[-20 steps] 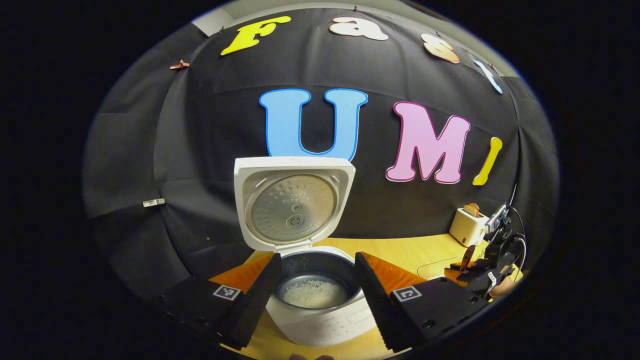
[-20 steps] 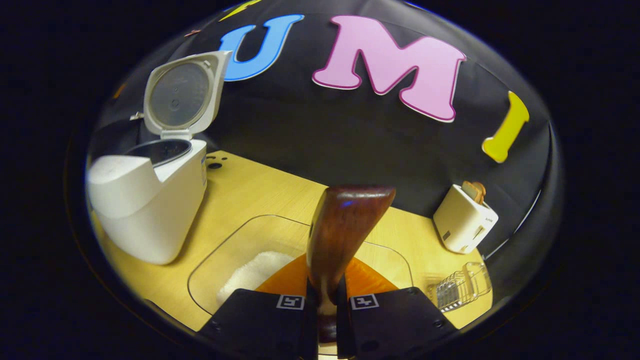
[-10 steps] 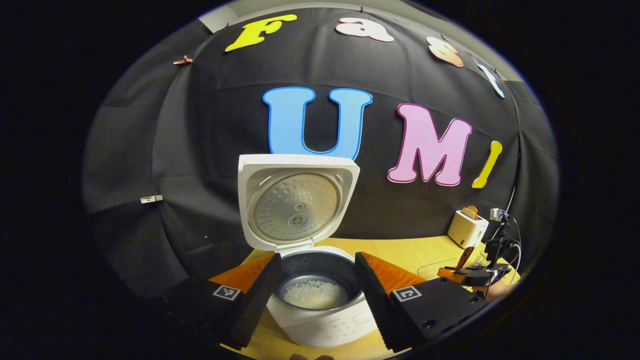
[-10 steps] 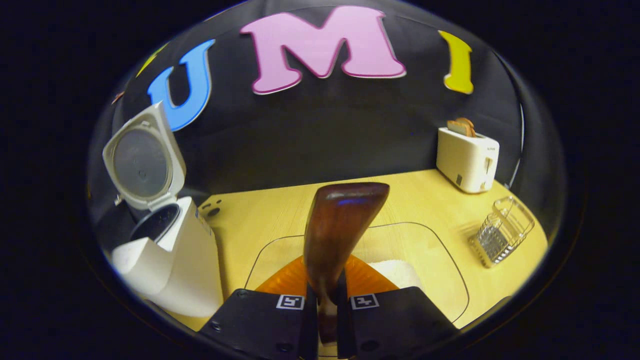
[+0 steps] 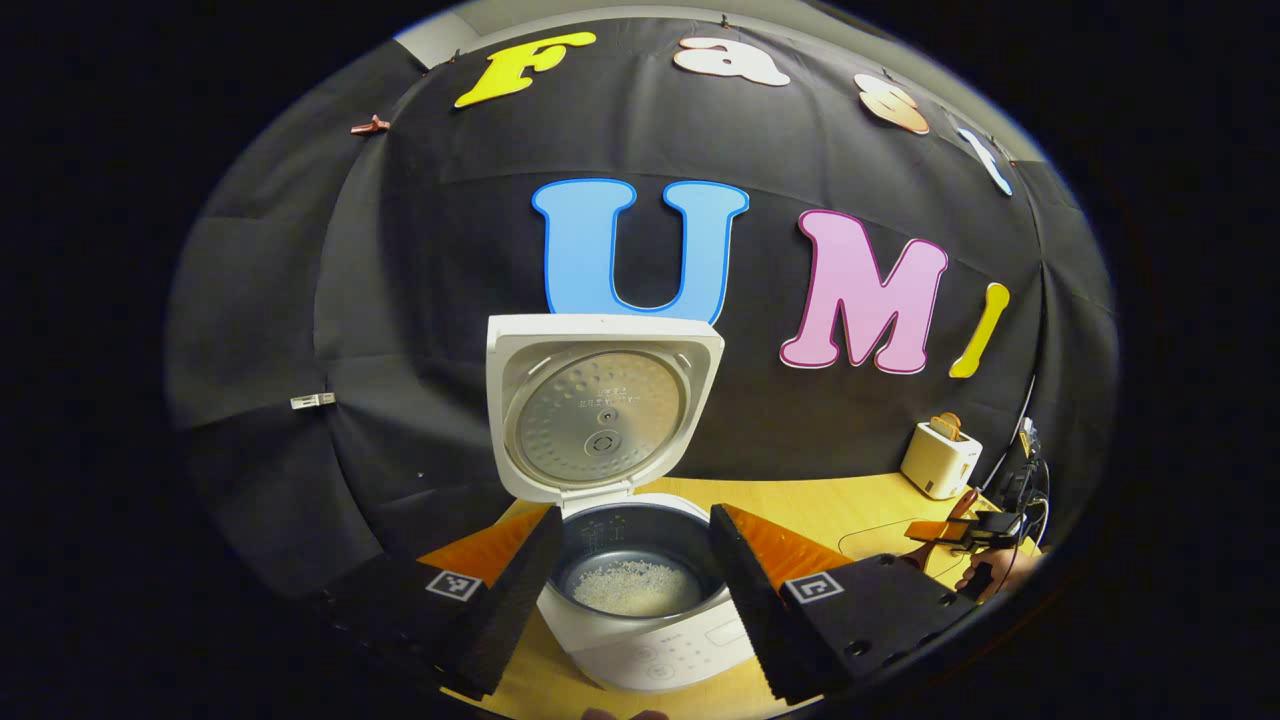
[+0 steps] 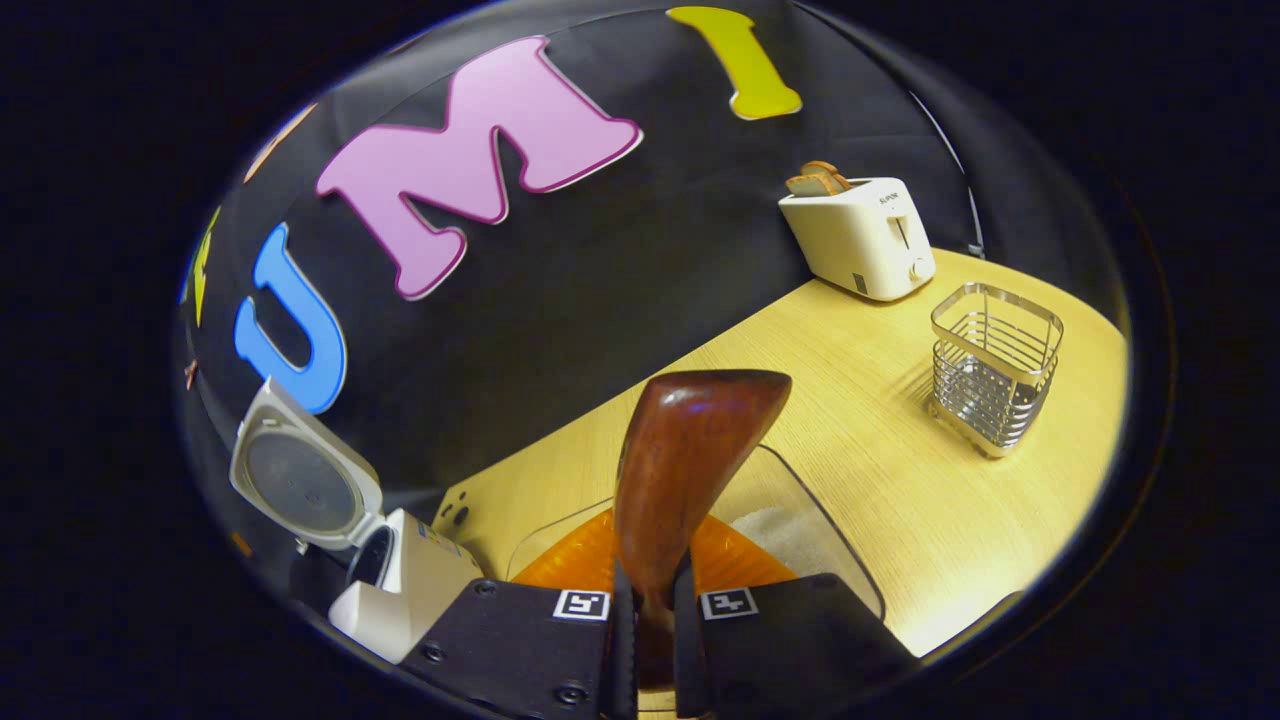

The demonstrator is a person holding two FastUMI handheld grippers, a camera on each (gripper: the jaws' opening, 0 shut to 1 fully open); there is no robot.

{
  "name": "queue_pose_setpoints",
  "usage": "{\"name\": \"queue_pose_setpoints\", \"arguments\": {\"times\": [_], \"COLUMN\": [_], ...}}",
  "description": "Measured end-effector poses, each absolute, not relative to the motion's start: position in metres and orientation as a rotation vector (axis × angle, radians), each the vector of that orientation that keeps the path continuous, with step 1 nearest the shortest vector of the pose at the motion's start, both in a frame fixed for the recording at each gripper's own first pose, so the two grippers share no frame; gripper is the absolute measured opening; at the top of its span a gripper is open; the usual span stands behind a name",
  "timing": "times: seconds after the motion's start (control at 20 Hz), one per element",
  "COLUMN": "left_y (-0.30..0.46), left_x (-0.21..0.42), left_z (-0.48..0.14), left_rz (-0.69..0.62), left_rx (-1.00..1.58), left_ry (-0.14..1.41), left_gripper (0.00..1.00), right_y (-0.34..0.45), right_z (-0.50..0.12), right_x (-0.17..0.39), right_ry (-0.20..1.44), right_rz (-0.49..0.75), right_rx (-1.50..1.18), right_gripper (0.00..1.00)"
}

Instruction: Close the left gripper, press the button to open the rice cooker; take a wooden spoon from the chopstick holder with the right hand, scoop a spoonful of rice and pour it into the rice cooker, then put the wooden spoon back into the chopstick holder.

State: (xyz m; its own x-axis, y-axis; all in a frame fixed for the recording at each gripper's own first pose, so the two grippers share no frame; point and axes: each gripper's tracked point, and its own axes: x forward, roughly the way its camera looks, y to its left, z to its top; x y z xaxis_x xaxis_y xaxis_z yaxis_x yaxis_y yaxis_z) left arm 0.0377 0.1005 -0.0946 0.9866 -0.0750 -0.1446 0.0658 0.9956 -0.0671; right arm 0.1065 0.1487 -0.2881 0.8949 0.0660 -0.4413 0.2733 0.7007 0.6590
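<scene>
My right gripper (image 6: 645, 600) clamps the dark brown wooden spoon (image 6: 680, 470); the square wire chopstick holder (image 6: 993, 365) sits at two o'clock. My left gripper (image 5: 635, 580) gapes over the lid-up white rice cooker (image 5: 640, 590)

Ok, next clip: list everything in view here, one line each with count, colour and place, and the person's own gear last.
rice cooker: one, white, lid up, ahead of the left gripper; rice lies in its dark pot.
rice in the pot: one patch, white, at the pot's bottom.
wooden spoon: one, dark brown, upright between the right gripper's fingers.
glass dish: one, clear, on the table under the spoon, with white rice inside.
chopstick holder: one, silver wire, near the table's right end.
toaster: one, cream, by the wall behind the holder, bread in its slot.
table: one, light wood.
left gripper: fingers apart, framing the cooker.
right gripper: fingers pressing on the spoon's handle.
</scene>
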Motion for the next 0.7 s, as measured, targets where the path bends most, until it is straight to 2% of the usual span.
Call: {"name": "queue_pose_setpoints", "arguments": {"times": [0.35,0.5,0.7], "left_y": [0.105,0.119,0.137], "left_x": [0.038,0.037,0.033], "left_z": [-0.083,-0.085,-0.088], "left_rz": [-0.074,-0.053,-0.029], "left_rx": [-0.08,-0.089,-0.1], "left_ry": [0.115,0.108,0.096], "left_gripper": [0.94,0.94,0.94], "right_y": [0.126,0.119,0.133], "right_z": [-0.264,-0.239,-0.192], "right_x": [0.112,0.117,0.129], "right_ry": [0.411,0.37,0.333], "right_rz": [-0.17,-0.191,-0.144], "right_rx": [1.104,1.138,1.142], "right_gripper": [0.18,0.18,0.18]}}
